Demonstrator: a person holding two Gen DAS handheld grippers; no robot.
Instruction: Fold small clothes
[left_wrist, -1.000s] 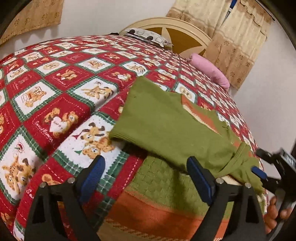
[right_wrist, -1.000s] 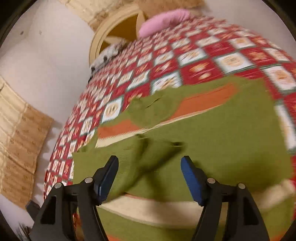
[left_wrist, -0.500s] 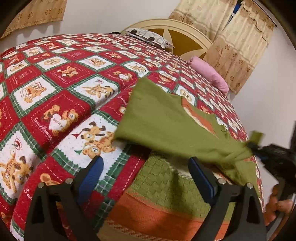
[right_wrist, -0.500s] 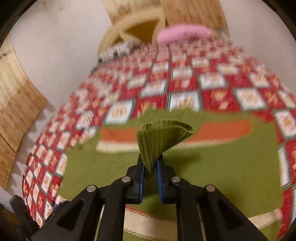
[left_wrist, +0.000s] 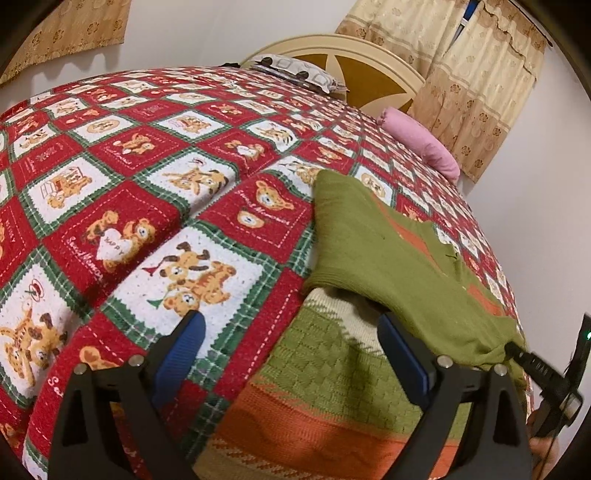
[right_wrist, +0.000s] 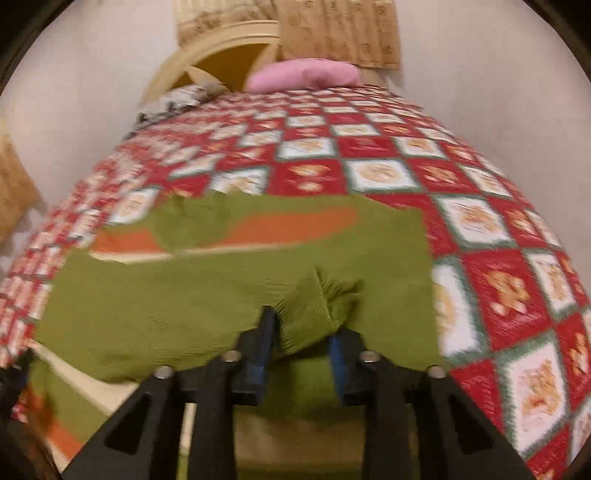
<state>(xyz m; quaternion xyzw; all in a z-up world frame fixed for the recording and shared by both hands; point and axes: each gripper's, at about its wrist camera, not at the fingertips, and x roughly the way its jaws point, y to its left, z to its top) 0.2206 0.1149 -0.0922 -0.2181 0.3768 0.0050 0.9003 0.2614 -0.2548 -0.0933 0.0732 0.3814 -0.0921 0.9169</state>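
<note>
Right wrist view shows my right gripper (right_wrist: 301, 338), jaws just eased wider, with a bunched green cuff (right_wrist: 319, 299) between its blue pads; contact is blurred. My left gripper (left_wrist: 291, 354) hangs spread and empty over the green sweater (left_wrist: 388, 258) lying on the teddy-bear bedspread (left_wrist: 147, 221).

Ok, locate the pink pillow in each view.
Left wrist: pink pillow upper right, on the bed's far edge by the curtain.
Right wrist: pink pillow top centre, just right of the headboard.
Shared landmark: the headboard.
</note>
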